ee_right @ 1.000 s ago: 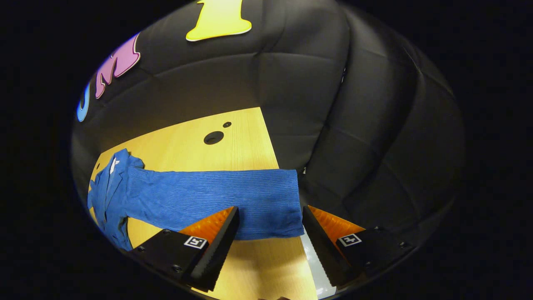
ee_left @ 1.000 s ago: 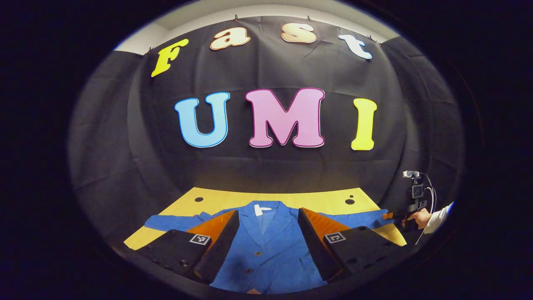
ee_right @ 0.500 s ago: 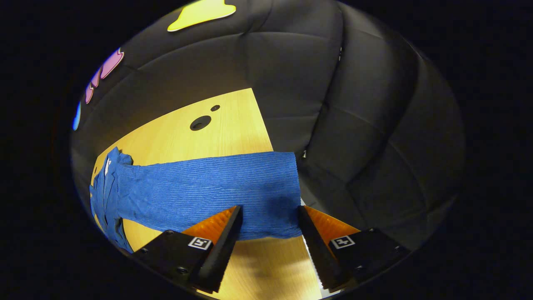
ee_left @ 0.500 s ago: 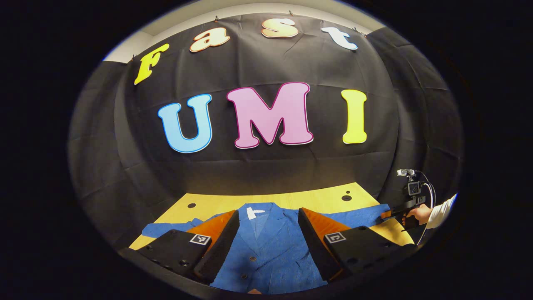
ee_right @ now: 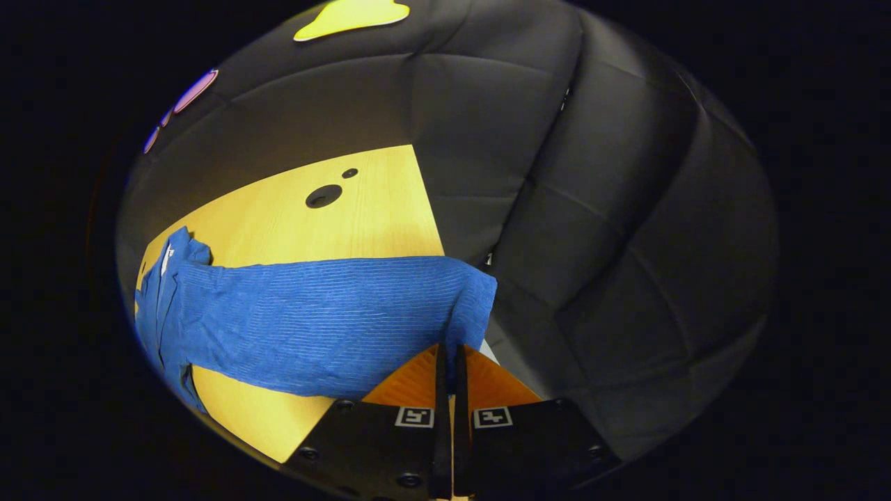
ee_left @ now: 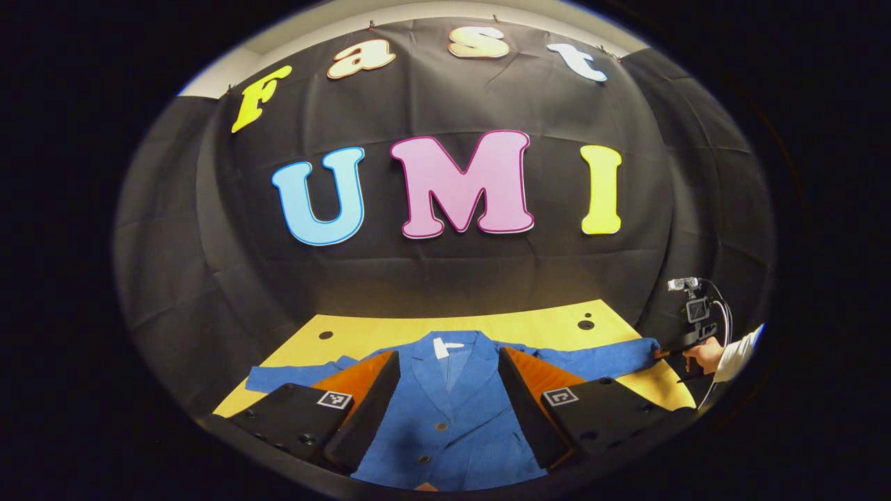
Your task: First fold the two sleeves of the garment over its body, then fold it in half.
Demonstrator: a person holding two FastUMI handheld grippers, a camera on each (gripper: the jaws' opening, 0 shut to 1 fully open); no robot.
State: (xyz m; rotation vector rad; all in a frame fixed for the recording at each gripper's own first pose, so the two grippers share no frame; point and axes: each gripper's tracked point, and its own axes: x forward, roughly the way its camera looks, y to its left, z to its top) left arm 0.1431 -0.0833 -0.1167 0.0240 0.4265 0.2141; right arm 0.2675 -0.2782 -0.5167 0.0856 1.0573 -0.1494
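A blue buttoned jacket [ee_left: 449,410] lies face up on the yellow table [ee_left: 529,330], collar toward the wall and both sleeves spread sideways. My left gripper [ee_left: 449,362] hovers open over the jacket's chest, fingers on either side of the lapels. In the right gripper view the right sleeve [ee_right: 327,316] stretches across the table and my right gripper [ee_right: 451,351] is shut on its cuff edge, which is lifted slightly. The left gripper view also shows that right gripper [ee_left: 658,353] at the sleeve's end, held by a hand [ee_left: 703,353] in a white sleeve.
The left sleeve [ee_left: 292,376] lies flat toward the table's left edge. Round holes [ee_right: 324,196] sit in the tabletop near the back right corner. Black cloth walls [ee_right: 592,209] close in right behind the table and beside its right edge.
My right gripper has closed its fingers onto the cuff of the right sleeve and the cuff has bunched up. My left gripper has stayed open above the chest, with only small shifts.
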